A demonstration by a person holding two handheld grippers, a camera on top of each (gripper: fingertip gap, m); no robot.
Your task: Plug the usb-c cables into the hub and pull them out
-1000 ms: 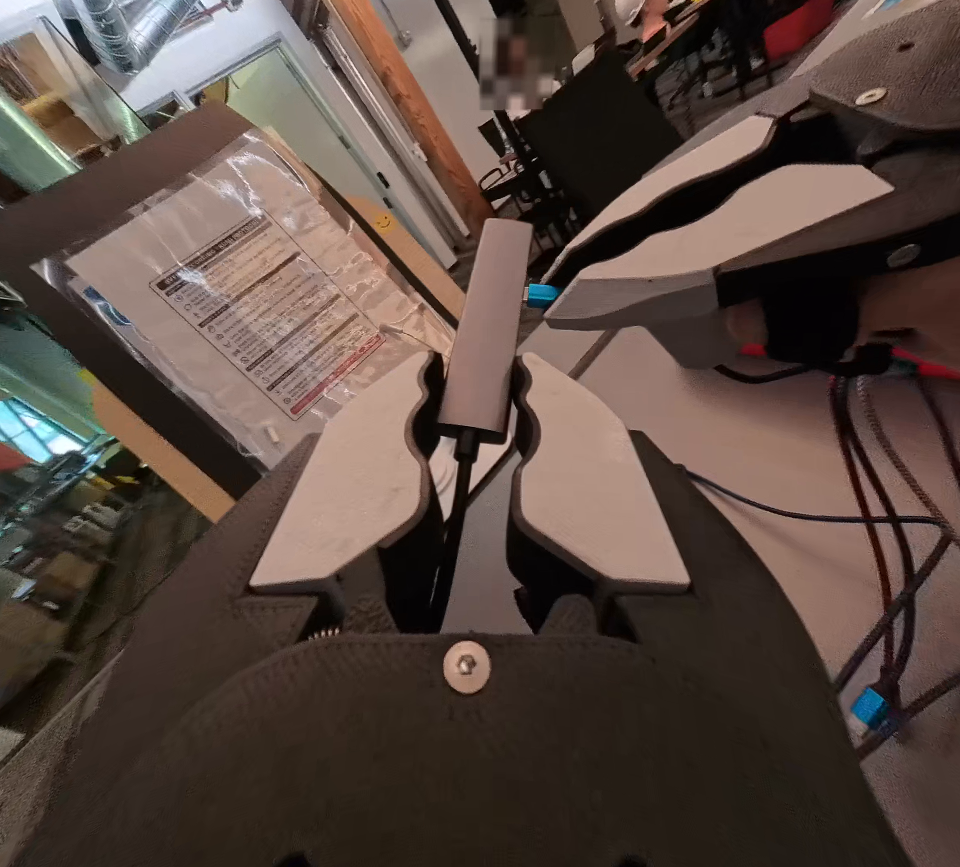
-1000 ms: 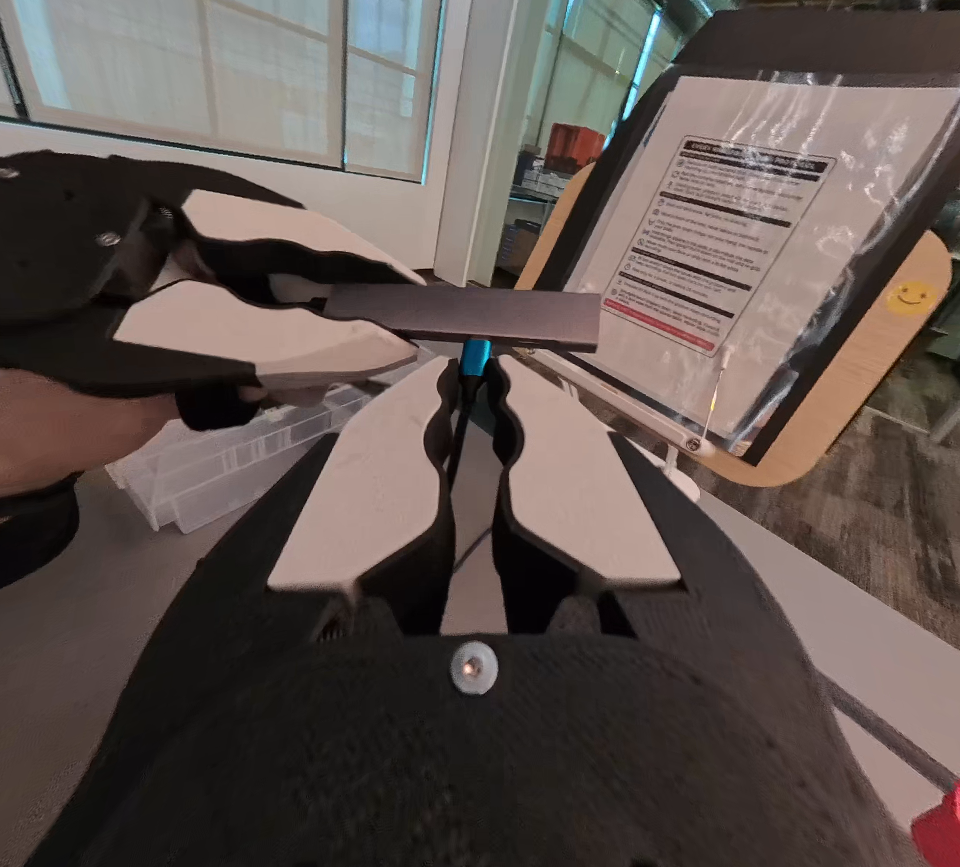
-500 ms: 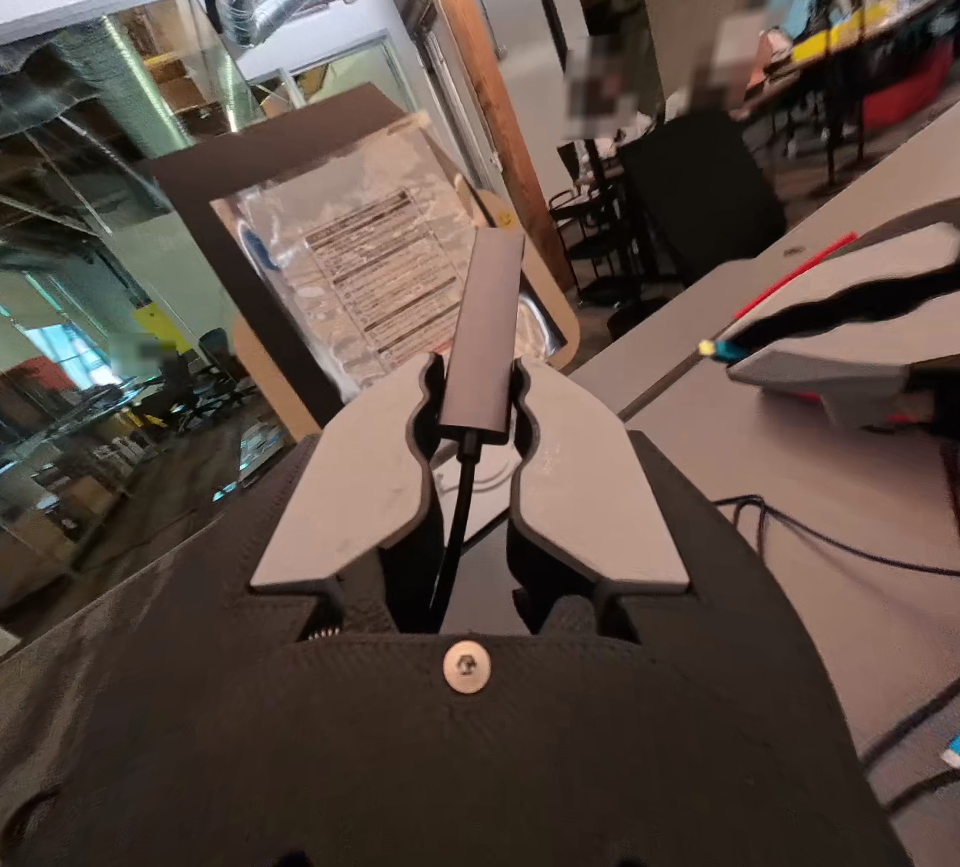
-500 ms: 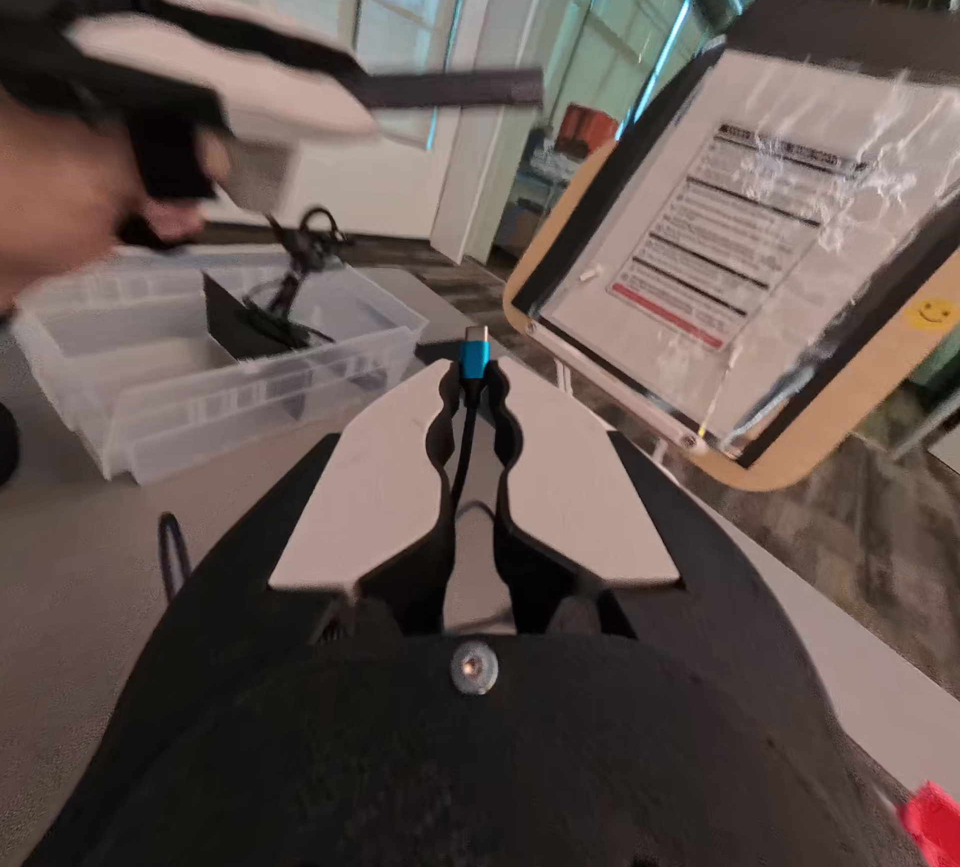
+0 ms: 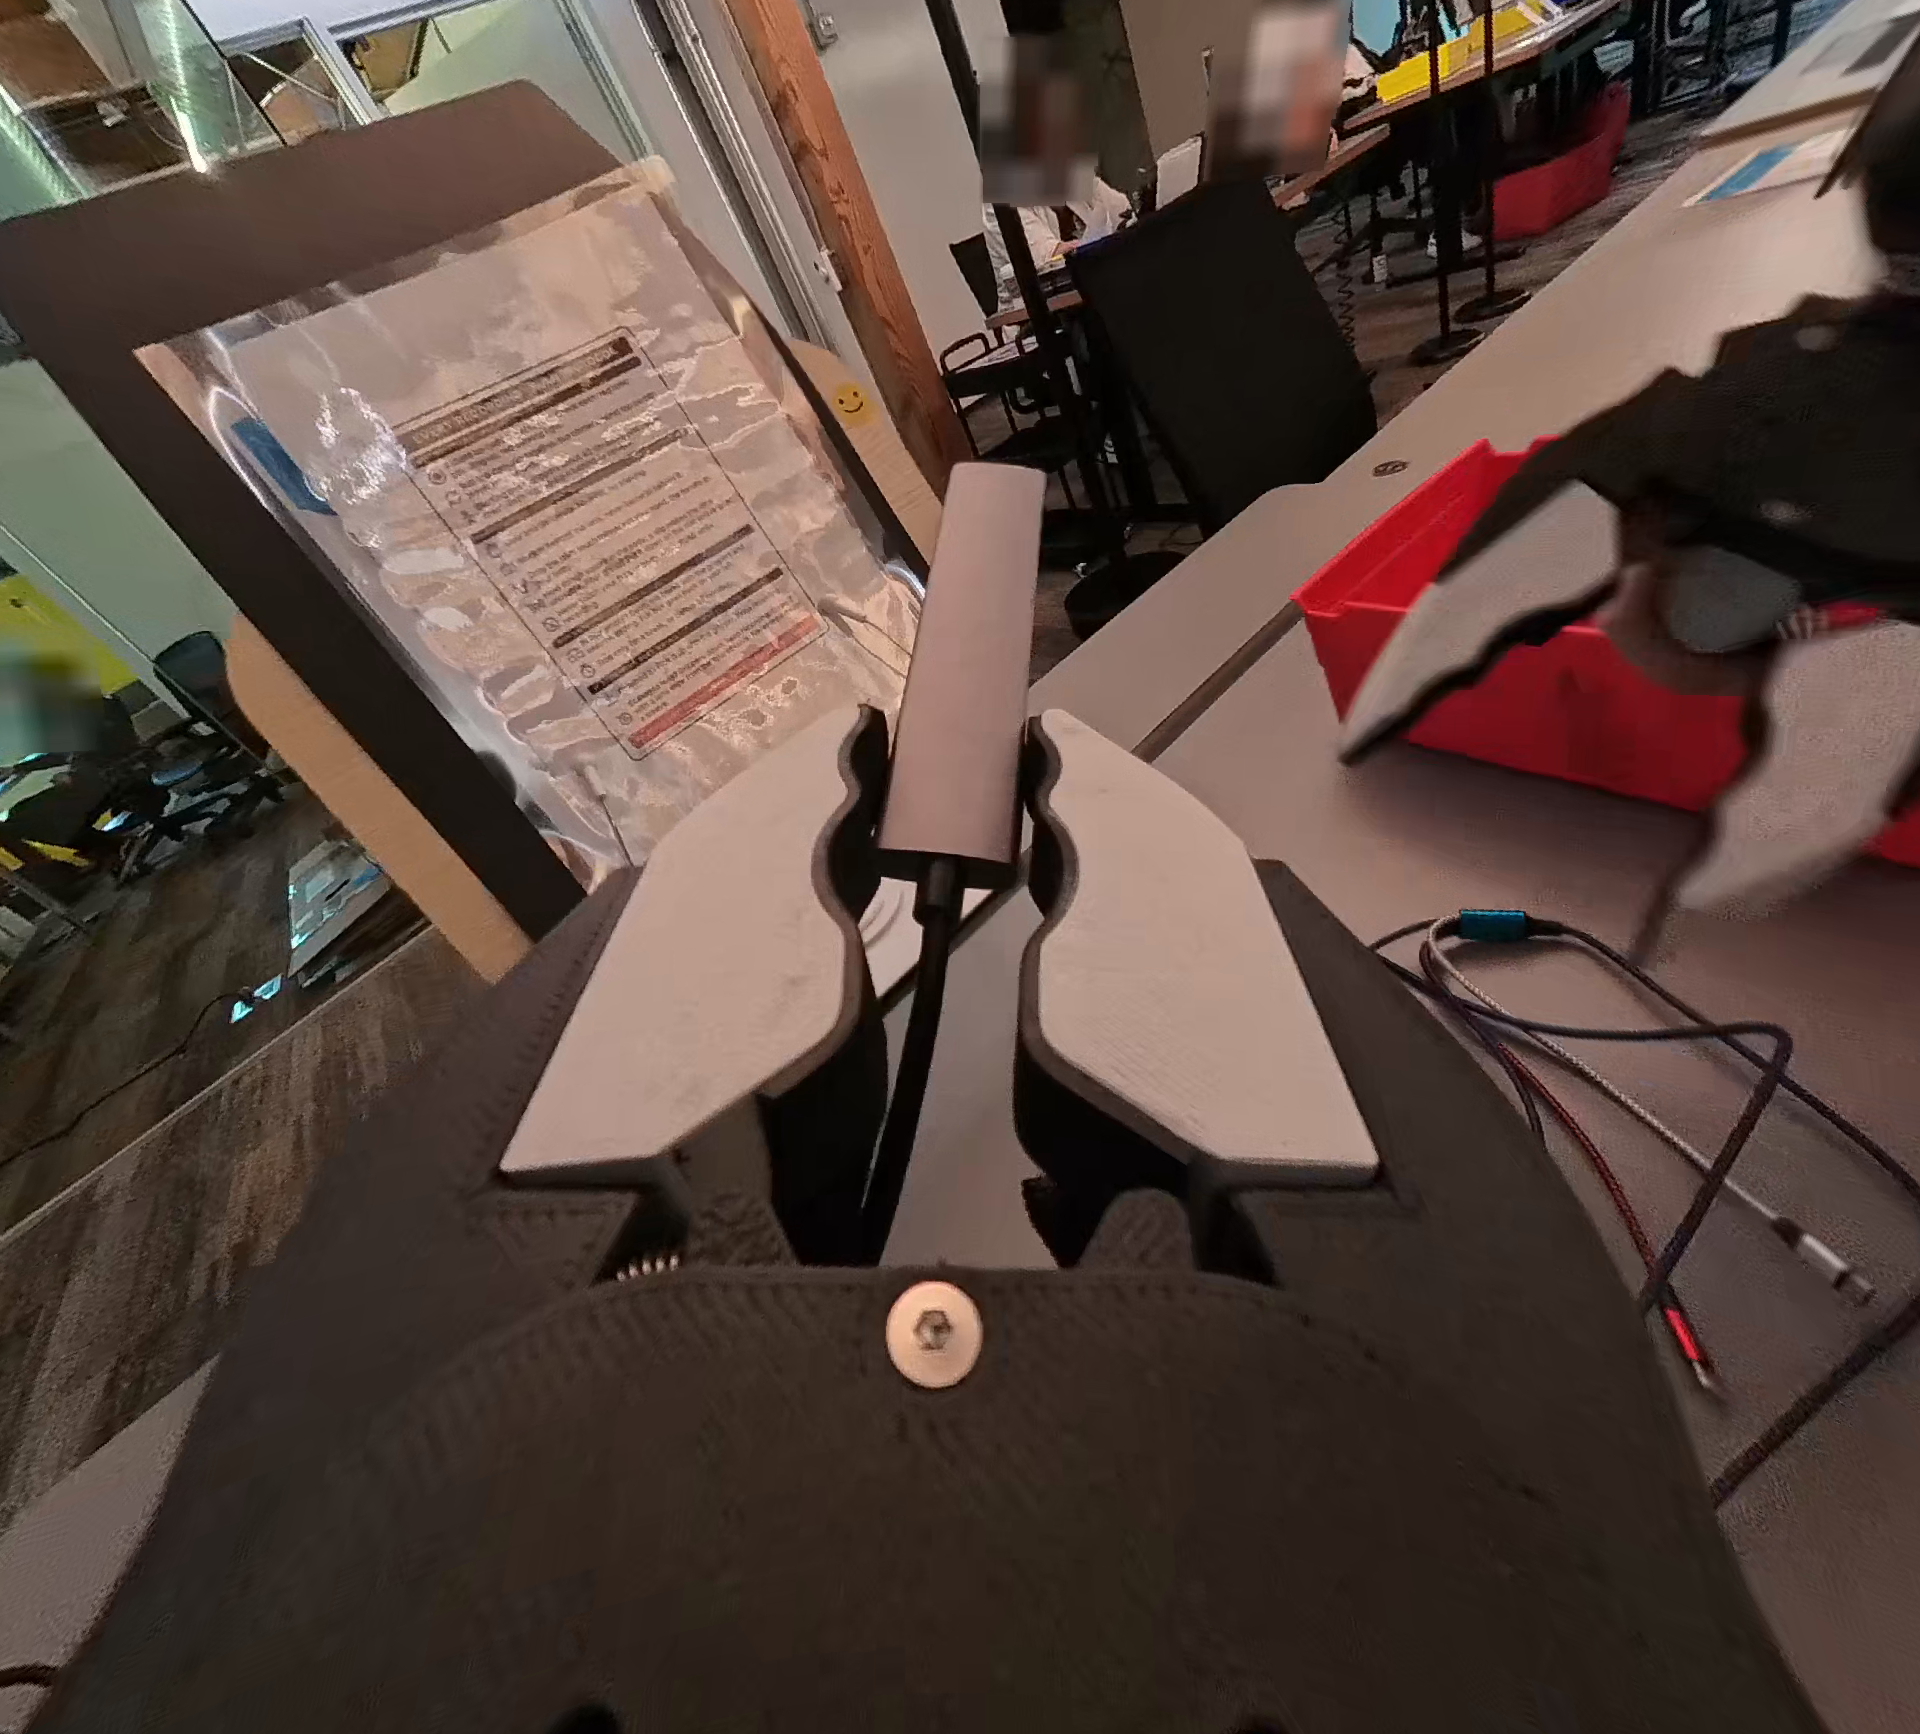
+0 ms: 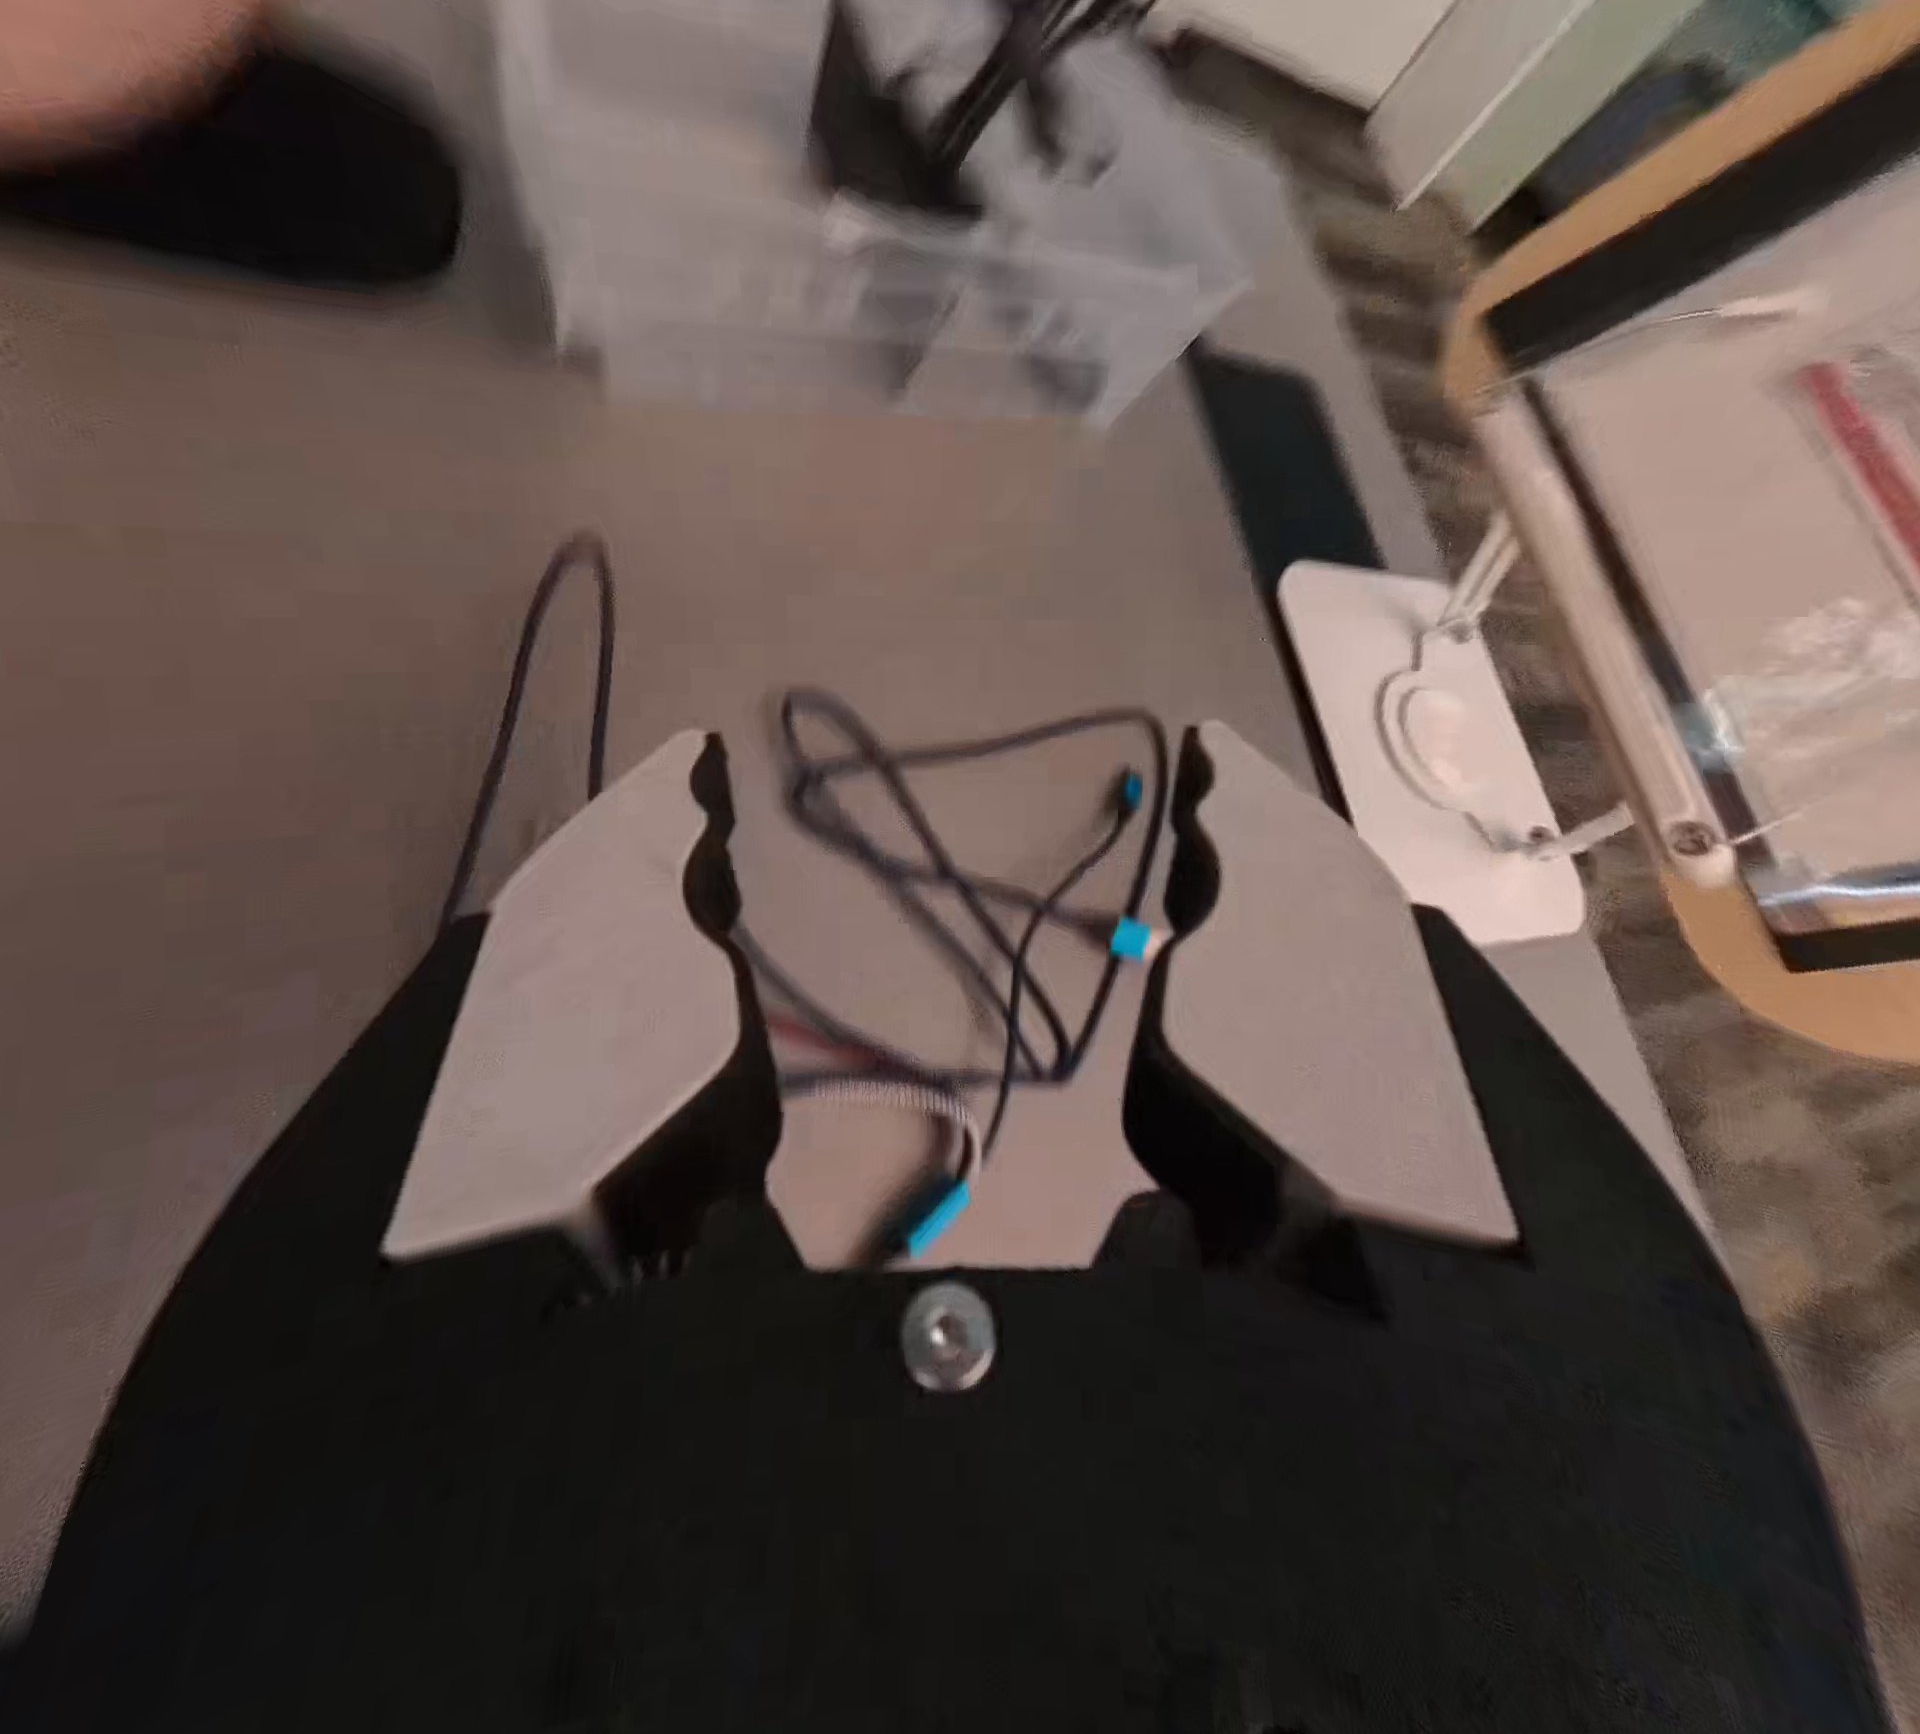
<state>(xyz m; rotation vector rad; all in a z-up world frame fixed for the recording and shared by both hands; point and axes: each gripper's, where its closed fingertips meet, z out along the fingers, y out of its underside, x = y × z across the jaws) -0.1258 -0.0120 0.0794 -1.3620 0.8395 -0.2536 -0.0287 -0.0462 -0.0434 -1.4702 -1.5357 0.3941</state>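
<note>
My left gripper point(image 5: 945, 739) is shut on the near end of a dark grey USB hub point(image 5: 971, 635), held up off the table with its black lead hanging between the fingers. My right gripper point(image 6: 948, 754) is open and empty, pointing down over a tangle of cables point(image 6: 966, 905) with blue USB-C plugs point(image 6: 1130, 938) lying on the grey table point(image 6: 312, 593). The right gripper also shows in the left wrist view point(image 5: 1538, 697), open, at the right above the table. A blue plug point(image 5: 1491, 924) and braided cables point(image 5: 1662, 1113) lie on the table there.
A red bin point(image 5: 1538, 676) stands on the table at the right. A clear plastic box point(image 6: 831, 250) holding black cables sits at the far side. A board with a plastic-covered printed sheet point(image 5: 582, 541) stands on a white base point(image 6: 1434, 749) at the table's edge. The tips of one gripper are about 15 cm away from the tips of the other.
The right gripper pulled the blue plug out of the hub, moved away, tipped down and opened, letting the cable go onto the table. The left gripper kept the hub.
</note>
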